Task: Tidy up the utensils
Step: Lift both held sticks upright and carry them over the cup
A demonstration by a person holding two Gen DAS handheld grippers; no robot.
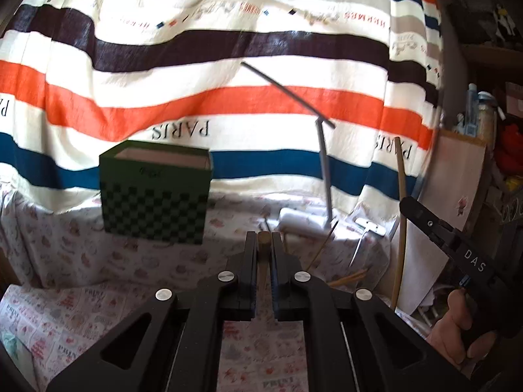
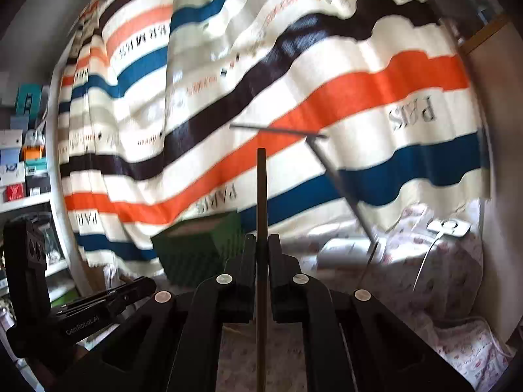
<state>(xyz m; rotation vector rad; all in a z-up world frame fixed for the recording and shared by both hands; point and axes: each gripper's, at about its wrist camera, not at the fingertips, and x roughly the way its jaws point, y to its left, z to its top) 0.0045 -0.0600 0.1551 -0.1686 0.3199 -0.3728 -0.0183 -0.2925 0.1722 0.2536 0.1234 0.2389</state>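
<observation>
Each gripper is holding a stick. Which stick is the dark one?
The right gripper holds the dark stick, standing straight up between its jaws. The left gripper holds a pale wooden stick instead.

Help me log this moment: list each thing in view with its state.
Left tool: shut on a wooden stick.
Right tool: shut on a dark rod, held upright.
Green checkered box: open-topped, upright on the table.
Loose sticks: lying on the cloth.
</observation>
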